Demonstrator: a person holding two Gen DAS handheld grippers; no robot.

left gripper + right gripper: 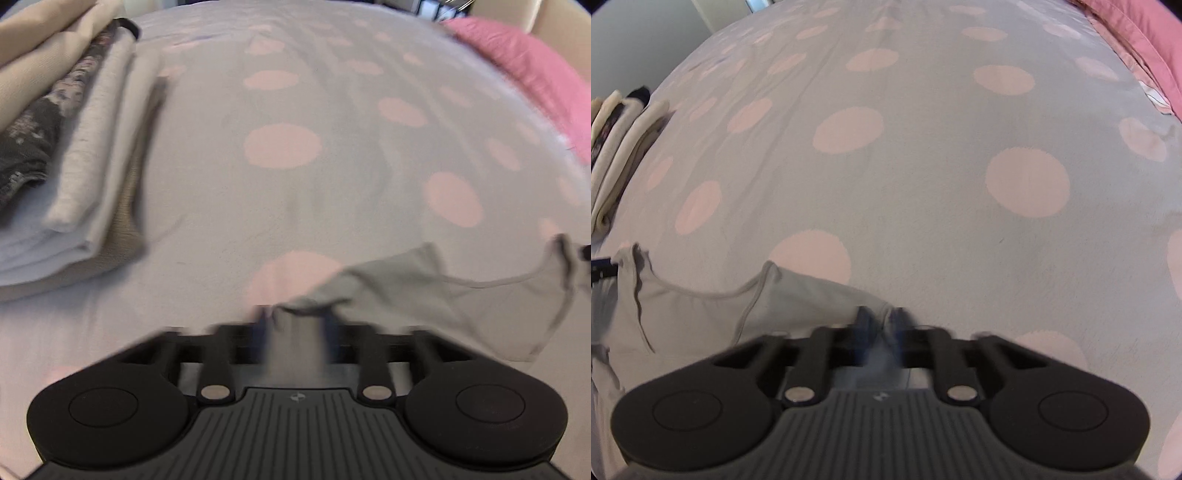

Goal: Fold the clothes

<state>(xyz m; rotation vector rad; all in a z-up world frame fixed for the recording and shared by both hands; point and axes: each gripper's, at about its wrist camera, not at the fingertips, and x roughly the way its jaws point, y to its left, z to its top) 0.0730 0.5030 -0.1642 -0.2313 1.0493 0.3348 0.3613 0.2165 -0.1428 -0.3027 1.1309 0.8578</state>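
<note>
- Fingers of the left gripper (295, 321) are clenched on a bunched corner of the pale grey, thin-knit sleeveless top (461, 302); motion blur softens the tips, but cloth clearly runs in between them.
- Fingers of the right gripper (881, 321) pinch the opposite shoulder of the same top (701, 314), with the fabric gathered into the narrow gap.
- Held between the two grippers, the garment hangs just above the grey bedspread with pink dots (280, 147), at the near edge of the bed; whether its lower part touches the spread I cannot tell.
- From the left fingers it runs off to the right, and from the right fingers off to the left, so its long visible axis lies across, gripper to gripper.
- Its scooped neckline (713, 293) sits between the two grips and opens away from the person, toward the far side of the bed; the body of the top falls back under the grippers.
- Neither hand is nearer; both already have it, so laying it flat looks like a matter of both moving forward together.
- Well off to the left sits a stack of folded clothes in white, beige and dark print (66, 147).
- At the far right lies a pink quilted cover (535, 70).
</note>
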